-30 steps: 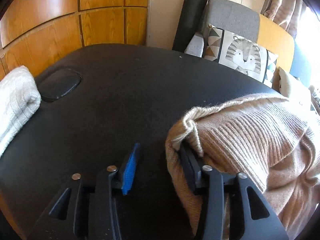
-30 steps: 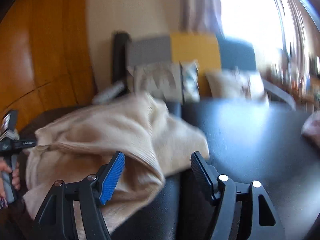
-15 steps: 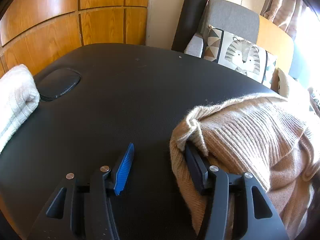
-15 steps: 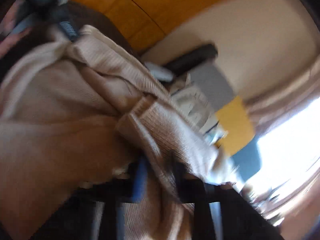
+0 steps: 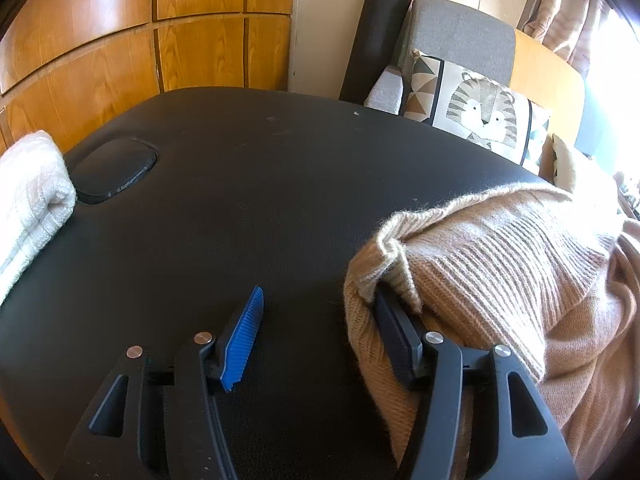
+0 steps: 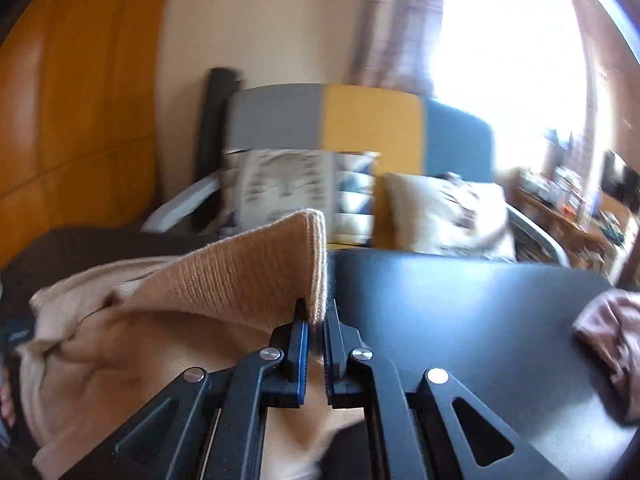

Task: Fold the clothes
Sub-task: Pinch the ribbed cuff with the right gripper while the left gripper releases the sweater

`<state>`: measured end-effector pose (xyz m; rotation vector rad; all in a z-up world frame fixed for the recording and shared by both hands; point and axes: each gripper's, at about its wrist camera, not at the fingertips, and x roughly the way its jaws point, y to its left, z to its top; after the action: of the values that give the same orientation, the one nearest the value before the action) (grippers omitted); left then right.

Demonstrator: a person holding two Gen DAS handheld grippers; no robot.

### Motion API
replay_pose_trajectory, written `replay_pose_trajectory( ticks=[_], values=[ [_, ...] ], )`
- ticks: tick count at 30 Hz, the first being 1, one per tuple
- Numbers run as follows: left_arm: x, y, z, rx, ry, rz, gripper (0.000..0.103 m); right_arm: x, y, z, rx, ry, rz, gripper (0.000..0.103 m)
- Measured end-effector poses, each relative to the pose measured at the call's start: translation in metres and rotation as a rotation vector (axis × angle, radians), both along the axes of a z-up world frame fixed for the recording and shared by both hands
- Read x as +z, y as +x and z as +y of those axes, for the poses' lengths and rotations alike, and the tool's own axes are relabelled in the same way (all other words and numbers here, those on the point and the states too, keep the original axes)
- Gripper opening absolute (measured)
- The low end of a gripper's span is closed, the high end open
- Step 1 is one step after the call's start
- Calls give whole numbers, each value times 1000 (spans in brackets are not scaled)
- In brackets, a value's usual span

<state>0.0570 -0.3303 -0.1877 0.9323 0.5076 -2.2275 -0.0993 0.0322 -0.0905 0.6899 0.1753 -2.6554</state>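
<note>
A tan ribbed sweater (image 5: 500, 264) lies bunched on the black padded table (image 5: 260, 184), at the right of the left wrist view. My left gripper (image 5: 318, 296) sits low over the table and its jaws are opening. The sweater's edge drapes over the right finger, the blue pad (image 5: 244, 344) is bare, and nothing is pressed between the pads. In the right wrist view my right gripper (image 6: 315, 306) is shut on a ribbed edge of the sweater (image 6: 240, 280), which stands up in a peak above the pile.
A folded white knit (image 5: 28, 192) rests at the table's left edge beside an oval headrest hole (image 5: 114, 170). A pink garment (image 6: 612, 336) lies at the right end. A sofa with a tiger cushion (image 5: 480, 112) stands behind the table, and wooden panels (image 5: 120, 40) at the left.
The left jaws have spread wider while the hand stayed put. The right gripper went from wide open to shut on the sweater's edge and swung it up and across.
</note>
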Motion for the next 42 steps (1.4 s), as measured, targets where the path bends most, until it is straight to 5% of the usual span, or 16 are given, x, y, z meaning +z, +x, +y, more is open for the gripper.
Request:
replay_pose_trajectory(
  ticks=[10,15,17,21,25,30,36,42],
  values=[
    [0,-6,5,-44,-1,-15,79,-63,-44,127,-358,-165,-271,5],
    [3,-2,4,-35,18,-2,79,-82,-40,159,-407,-245,-403,10],
    [9,6,7,-28,23,17,79,-82,-38,161,-382,-270,-402,19],
    [41,29,45,-110,-104,105,79,-84,-38,164,-363,-306,-400,21],
    [73,30,102,-350,-171,184,79,-84,-33,163,-357,-323,-393,21],
    [74,-8,178,-690,-143,99,79,-84,-40,163,-353,-325,-389,21],
    [40,-49,210,-752,-99,-70,79,-86,-43,164,-347,-343,-389,21],
    [41,-63,197,-716,47,-15,79,-87,-43,165,-344,-353,-387,21]
  ],
)
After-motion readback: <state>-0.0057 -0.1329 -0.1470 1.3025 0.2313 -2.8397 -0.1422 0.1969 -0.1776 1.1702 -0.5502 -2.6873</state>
